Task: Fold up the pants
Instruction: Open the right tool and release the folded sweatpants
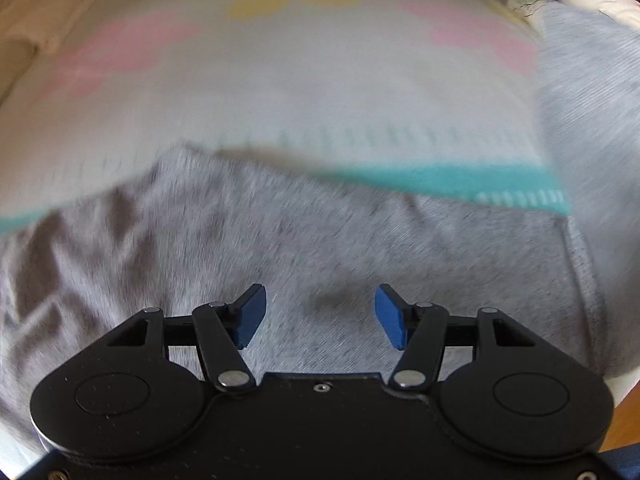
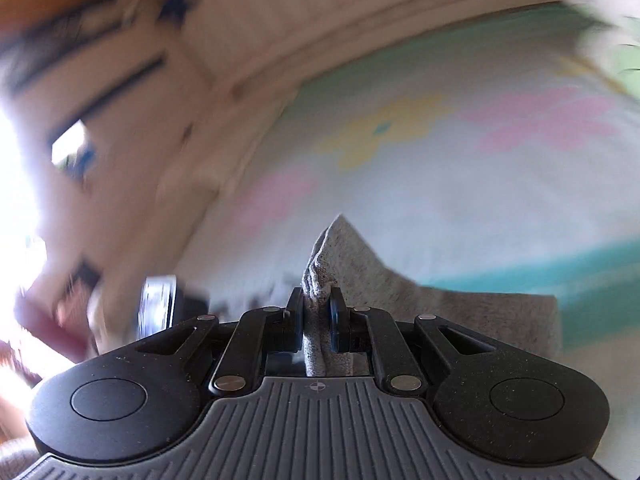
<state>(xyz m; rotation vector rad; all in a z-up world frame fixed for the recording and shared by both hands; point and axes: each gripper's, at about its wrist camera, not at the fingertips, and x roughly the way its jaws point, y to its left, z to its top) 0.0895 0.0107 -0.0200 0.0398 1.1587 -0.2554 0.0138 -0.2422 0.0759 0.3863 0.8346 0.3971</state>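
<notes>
Grey fabric fills the near half of my left wrist view: the pants (image 1: 320,248) lie spread on a pale blanket (image 1: 280,80) with pastel flowers and a teal band, and they run off to the right, up along the blanket's right edge. My left gripper (image 1: 320,316) hangs above that cloth with its blue pads well apart and nothing between them. My right gripper (image 2: 316,316) is another story: its jaws are nearly closed on a bunched edge of the pants (image 2: 440,312), which peaks just beyond the fingertips and trails away to the right and near side over the teal band.

What the fold turns on, as I judge it, is that the free cloth lies to the right of the pinched edge, so carrying that edge across means working along the garment's long axis (which I can't trace fully, both views being smeared). The left gripper is the one right over the flat part, well placed to pin or pick it.
</notes>
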